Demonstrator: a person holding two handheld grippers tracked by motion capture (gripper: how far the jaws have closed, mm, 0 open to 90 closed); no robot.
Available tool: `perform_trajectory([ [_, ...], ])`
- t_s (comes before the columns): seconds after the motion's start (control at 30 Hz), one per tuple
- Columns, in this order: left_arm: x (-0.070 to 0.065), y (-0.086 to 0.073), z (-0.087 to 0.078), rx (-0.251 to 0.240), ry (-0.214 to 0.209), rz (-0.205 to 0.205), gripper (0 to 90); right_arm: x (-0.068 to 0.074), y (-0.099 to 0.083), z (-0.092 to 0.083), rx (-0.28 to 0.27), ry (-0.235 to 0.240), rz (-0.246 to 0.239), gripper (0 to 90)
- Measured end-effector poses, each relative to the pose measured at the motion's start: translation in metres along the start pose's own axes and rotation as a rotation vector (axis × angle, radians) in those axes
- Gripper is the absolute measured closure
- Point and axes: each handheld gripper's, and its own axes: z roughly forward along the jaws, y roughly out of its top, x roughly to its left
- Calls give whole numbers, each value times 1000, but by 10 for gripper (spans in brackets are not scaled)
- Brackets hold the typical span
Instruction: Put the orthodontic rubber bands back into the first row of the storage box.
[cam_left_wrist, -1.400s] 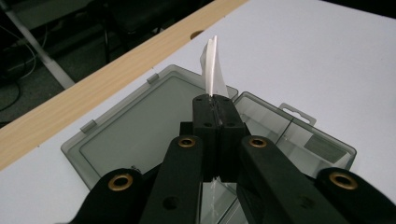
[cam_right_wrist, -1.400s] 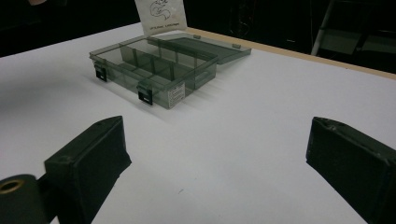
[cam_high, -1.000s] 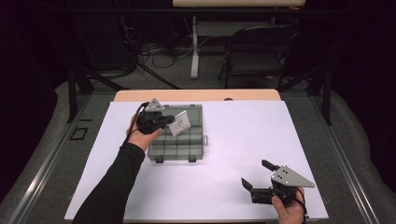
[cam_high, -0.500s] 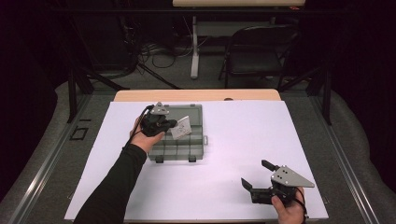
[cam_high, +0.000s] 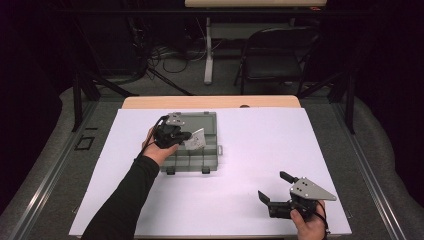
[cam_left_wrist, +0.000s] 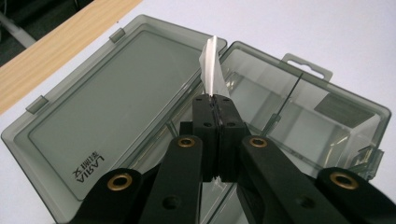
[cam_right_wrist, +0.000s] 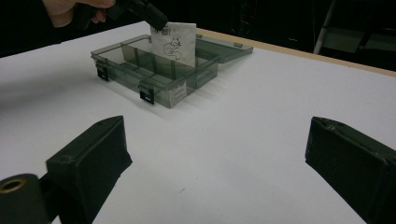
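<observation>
Right gripper (cam_high: 274, 189) parked at near right edge of white table (cam_high: 310, 145), jaws wide apart, nothing between them, aimed at the box, probably just idling out of the way. Further in, left gripper (cam_left_wrist: 215, 100) over the open grey plastic box (cam_high: 192, 161), jaws clenched tight on a small white card (cam_right_wrist: 175, 43) with a black animal drawing. Card held upright by its edge, lower part inside a compartment on the box's right side; edge grip likely chosen so it can slot between dividers. Can't tell if going in or coming out. Lid (cam_left_wrist: 100, 105) folded back flat behind, toward the wooden edge (cam_high: 210, 102). Beyond, black chair (cam_high: 270, 65), cables on floor.
</observation>
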Motion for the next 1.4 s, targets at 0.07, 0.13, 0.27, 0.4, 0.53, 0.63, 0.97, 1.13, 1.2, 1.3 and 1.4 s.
perform_trajectory([
  [0.07,1,-1,0,-1,4,-6,892,0,0,0,0,0,0,53],
  [0.13,1,-2,0,-1,7,-12,886,0,0,0,-2,-1,1,53],
  [0.27,3,-3,0,0,19,-21,858,0,0,1,3,1,3,53],
  [0.4,4,-3,-1,-5,30,-33,822,0,0,1,5,0,1,53],
  [0.53,5,-3,0,-9,37,-47,757,0,0,1,3,1,1,54],
  [0.63,5,-3,0,-9,35,-60,710,0,0,1,2,0,0,54],
  [0.97,9,-4,-3,-24,83,-132,453,0,0,0,-1,-2,-2,57],
  [1.13,9,-4,-5,-24,92,-154,433,0,0,0,0,-2,-3,57],
  [1.2,9,-4,-6,-24,94,-162,432,0,0,1,-7,-2,-4,58],
  [1.3,8,-4,-7,-26,96,-176,432,0,0,0,-4,-2,-5,58],
  [1.4,8,-4,-9,-32,99,-192,426,0,0,1,-9,-3,-5,58],
])
